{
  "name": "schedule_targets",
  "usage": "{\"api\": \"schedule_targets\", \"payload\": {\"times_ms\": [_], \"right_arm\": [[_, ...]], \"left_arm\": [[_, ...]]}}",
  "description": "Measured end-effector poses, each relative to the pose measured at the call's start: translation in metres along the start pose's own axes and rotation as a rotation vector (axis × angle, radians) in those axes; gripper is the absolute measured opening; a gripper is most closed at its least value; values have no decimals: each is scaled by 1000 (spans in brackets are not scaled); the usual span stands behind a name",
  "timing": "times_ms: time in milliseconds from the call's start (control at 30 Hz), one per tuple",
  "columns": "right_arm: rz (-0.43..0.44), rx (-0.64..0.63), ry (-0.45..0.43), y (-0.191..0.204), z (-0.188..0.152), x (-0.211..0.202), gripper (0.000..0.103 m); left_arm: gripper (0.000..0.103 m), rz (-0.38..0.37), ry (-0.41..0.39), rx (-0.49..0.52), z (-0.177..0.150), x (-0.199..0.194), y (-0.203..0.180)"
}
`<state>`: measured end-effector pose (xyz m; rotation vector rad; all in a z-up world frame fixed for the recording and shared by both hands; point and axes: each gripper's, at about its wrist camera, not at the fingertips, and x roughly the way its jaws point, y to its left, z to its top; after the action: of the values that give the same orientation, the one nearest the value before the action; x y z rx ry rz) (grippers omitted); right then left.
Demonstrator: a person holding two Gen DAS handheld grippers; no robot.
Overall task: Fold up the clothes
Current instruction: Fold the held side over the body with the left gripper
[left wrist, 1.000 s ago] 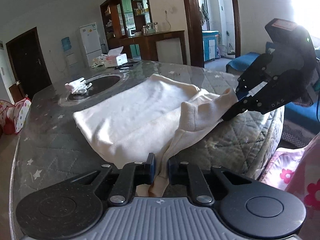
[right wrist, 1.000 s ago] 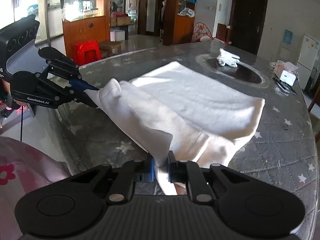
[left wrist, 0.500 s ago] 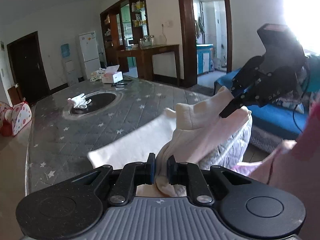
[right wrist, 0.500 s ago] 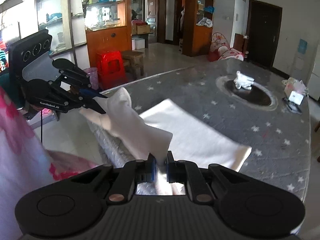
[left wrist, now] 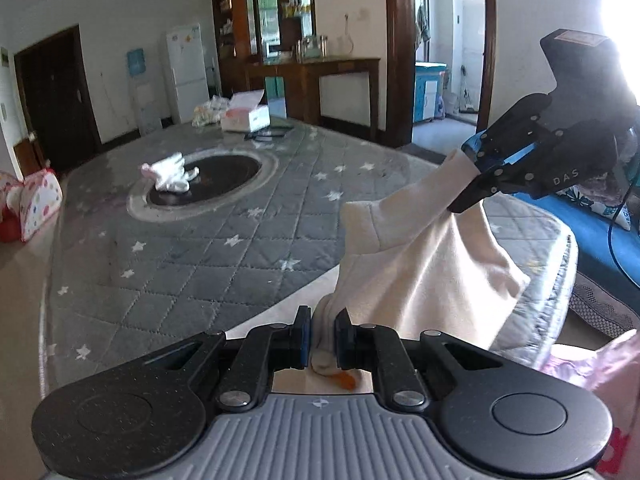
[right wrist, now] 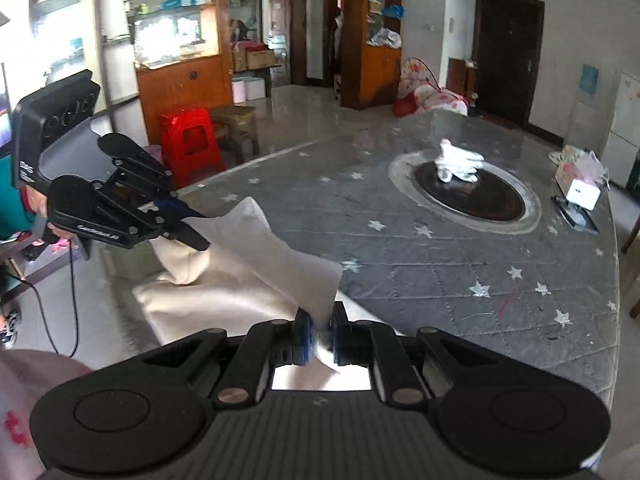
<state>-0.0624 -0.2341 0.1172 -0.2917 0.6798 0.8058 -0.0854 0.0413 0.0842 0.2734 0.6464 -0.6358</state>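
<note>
A cream-white garment (left wrist: 420, 264) hangs between my two grippers over the near edge of the grey star-quilted table (left wrist: 224, 240). My left gripper (left wrist: 323, 336) is shut on one corner of it. My right gripper (right wrist: 320, 330) is shut on another corner. The right gripper also shows in the left wrist view (left wrist: 476, 178), holding its corner up high. The left gripper shows in the right wrist view (right wrist: 188, 224), pinching the cloth (right wrist: 256, 256). Most of the garment is lifted off the table and drapes down the table's side.
A small white cloth (left wrist: 170, 172) lies on the dark round inset (left wrist: 208, 180) mid-table. A tissue box (left wrist: 246, 116) and dark flat items sit at the far edge. A red stool (right wrist: 190, 148) stands on the floor and a blue sofa (left wrist: 600, 240) is beside the table.
Both grippers have pulled the garment back toward the near table edge and lifted it. It lay spread on the table a second ago; now it hangs mostly off the surface.
</note>
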Motion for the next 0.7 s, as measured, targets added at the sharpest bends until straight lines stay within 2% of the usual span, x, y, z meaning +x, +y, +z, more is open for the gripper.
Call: {"api": "schedule_targets", "payload": {"times_ms": [167, 333, 367, 433, 567, 600, 700], "right_arm": [[0, 58, 33, -24, -2, 39, 9], [-10, 137, 50, -41, -11, 69, 11], [-14, 152, 50, -44, -13, 74, 12], [-37, 173, 46, -48, -18, 81, 21], [-63, 241, 36, -60, -26, 91, 23], [-76, 245, 31, -62, -28, 92, 27], [-98, 253, 15, -62, -30, 90, 32]], "left_arm": [[13, -21, 56, -45, 1, 34, 25], [18, -28, 92, -80, 2, 58, 44], [19, -22, 96, -83, 3, 61, 47], [21, 0, 101, -88, 4, 66, 52], [23, 39, 108, -120, 1, 71, 67], [23, 63, 111, -123, 0, 72, 69], [30, 116, 108, -160, -3, 71, 79]]}}
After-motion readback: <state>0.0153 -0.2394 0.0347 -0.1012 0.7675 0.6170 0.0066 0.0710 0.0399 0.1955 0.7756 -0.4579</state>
